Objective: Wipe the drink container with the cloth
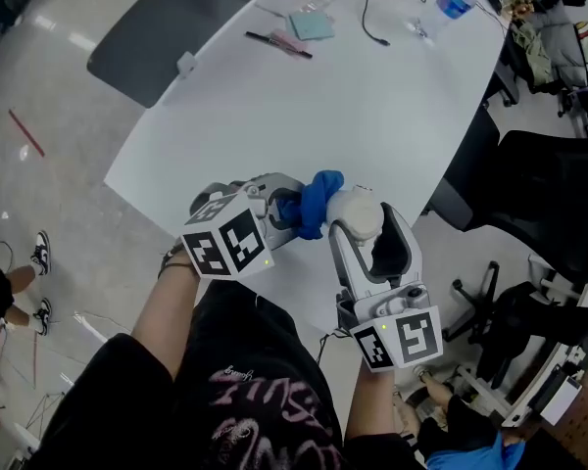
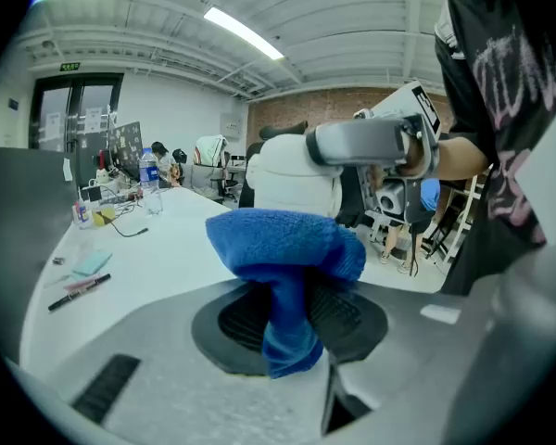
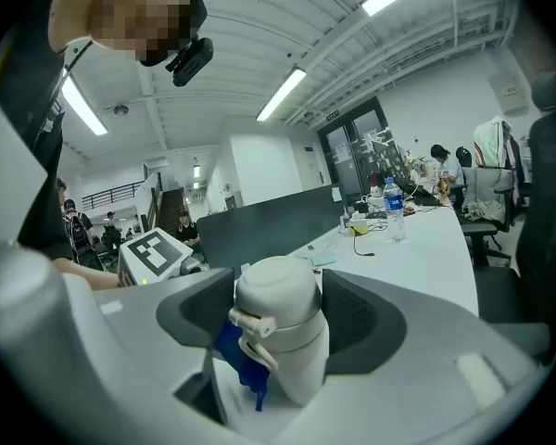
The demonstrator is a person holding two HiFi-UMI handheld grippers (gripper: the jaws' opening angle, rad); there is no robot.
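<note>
My right gripper (image 1: 367,221) is closest to me. Its jaws are shut tight on the bottle (image 3: 280,327), one pad on each side. The bottle is white. It sits between the pads with its cap end up and away from my hand, so its long way runs up and down, maybe tipped a bit. I hold it over the near corner of the table (image 1: 353,96); I cannot tell if it rests there. My left gripper (image 1: 286,209) is just beside it, on my left. Its jaws are pinched on the cloth (image 2: 287,248). The cloth is blue, and a soft lump of it sticks out past the tips. That lump points right at the bottle and touches its left side, near the little clasp by the cap. So the bottle lies straight ahead of my left gripper, with no gap to cross. I think the wipe is under way, and what matters now is the way I rub. The bottle is tall, so I should slide the cloth up and down along its side. My right hand may need to turn the bottle so the far side gets wiped too.
</note>
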